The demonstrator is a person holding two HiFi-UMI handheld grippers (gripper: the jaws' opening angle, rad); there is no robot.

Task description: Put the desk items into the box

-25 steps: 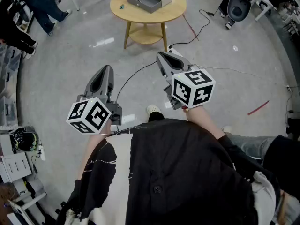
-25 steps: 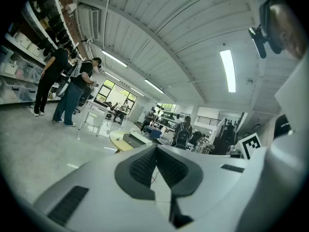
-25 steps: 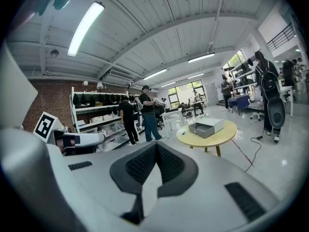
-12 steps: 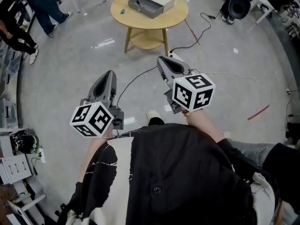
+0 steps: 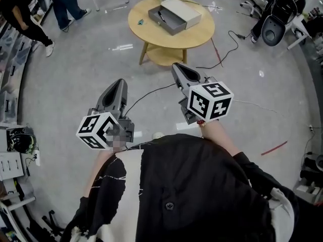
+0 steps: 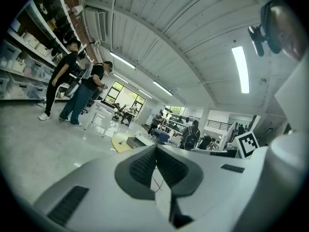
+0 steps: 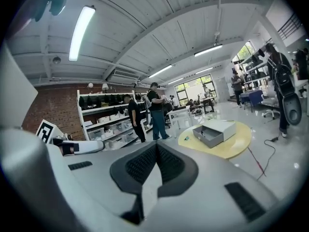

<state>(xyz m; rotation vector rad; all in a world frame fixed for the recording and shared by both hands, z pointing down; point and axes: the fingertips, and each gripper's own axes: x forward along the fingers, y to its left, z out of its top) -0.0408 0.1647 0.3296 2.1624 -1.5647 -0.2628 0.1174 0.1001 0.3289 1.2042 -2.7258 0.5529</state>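
A round yellow wooden table (image 5: 194, 34) stands ahead on the grey floor. On it lies an open grey box (image 5: 174, 15) with a dark item inside; a small green item (image 5: 143, 20) lies beside the box. The same table (image 7: 241, 139) and box (image 7: 215, 132) show in the right gripper view, and the table (image 6: 120, 141) shows far off in the left gripper view. My left gripper (image 5: 121, 81) and right gripper (image 5: 176, 66) are held out level above the floor, short of the table. Both are shut and hold nothing.
A black cable (image 5: 151, 89) runs over the floor between me and the table. People (image 5: 30, 14) stand at the upper left by shelving. An office chair (image 5: 275, 29) is at the upper right. Shelves with gear (image 5: 12, 155) line the left edge.
Both grippers and I have moved toward the table, which now sits lower and closer in the head view. Both jaws stay shut.
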